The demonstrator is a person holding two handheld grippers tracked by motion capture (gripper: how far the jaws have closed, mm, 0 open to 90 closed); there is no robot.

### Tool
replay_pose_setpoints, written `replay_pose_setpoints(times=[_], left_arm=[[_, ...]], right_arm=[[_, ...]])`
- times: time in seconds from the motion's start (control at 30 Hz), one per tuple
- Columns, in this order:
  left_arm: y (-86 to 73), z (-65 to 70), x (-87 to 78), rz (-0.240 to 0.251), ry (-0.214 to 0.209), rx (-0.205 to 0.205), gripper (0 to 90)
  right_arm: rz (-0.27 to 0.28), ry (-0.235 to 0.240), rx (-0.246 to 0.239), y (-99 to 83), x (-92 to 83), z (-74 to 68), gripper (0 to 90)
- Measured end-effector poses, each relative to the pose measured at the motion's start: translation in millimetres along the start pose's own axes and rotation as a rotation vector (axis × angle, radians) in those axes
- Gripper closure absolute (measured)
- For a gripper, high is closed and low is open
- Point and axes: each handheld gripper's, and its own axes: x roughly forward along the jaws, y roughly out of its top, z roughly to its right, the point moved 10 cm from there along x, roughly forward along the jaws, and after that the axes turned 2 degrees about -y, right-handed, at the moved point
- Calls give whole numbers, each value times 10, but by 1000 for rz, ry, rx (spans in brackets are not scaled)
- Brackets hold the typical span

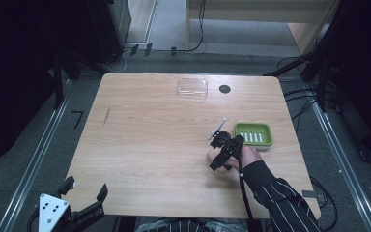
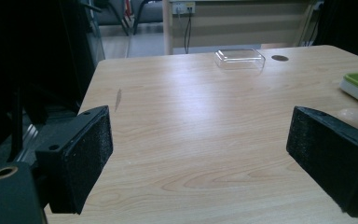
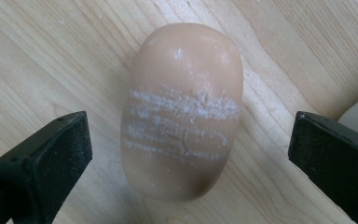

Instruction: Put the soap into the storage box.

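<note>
Left claw [image 1: 84,189] idle at the near tabletop [image 1: 164,130] edge, jaws spread wide, empty. Right claw [image 3: 186,154] poised over the tan oval soap bar [image 3: 182,112], jaws apart either side, not yet gripping; green slotted plastic soap dish [image 1: 253,135] waits just beyond.

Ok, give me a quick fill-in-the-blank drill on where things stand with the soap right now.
1. The right claw hangs over the soap bar with its jaws ____.
2. The soap bar lies on the ____, touched by neither jaw.
3. The soap dish beside the right claw is ____ in colour.
4. The left claw hovers at the table's near left corner, holding ____.

Missing words: open; table; green; nothing
</note>
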Motion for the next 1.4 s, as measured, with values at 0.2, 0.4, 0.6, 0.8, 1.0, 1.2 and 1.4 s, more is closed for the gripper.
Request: replay_pose_setpoints(times=[0.2,0.4,0.6,0.8,1.0,1.2,1.4], left_arm=[[-1,-1,-1,0,-1,0,72],[1,3,3,1,-2,0,72],[1,1,4,1,-1,-1,72],[0,1,1,1,-2,0,72],[1,4,11,0,-3,2,72],[2,2,-2,4,-2,-2,72],[1,3,-1,3,-2,1,72]], right_arm=[[-14,0,5,53,39,5,1],[-28,5,0,81,100,-29,11],[-40,7,-1,83,125,-41,151],[-58,-12,2,60,141,-21,220],[-65,-9,-4,57,147,-42,266],[-68,-11,-13,50,150,-54,308],[-63,-4,0,48,153,-51,321]])
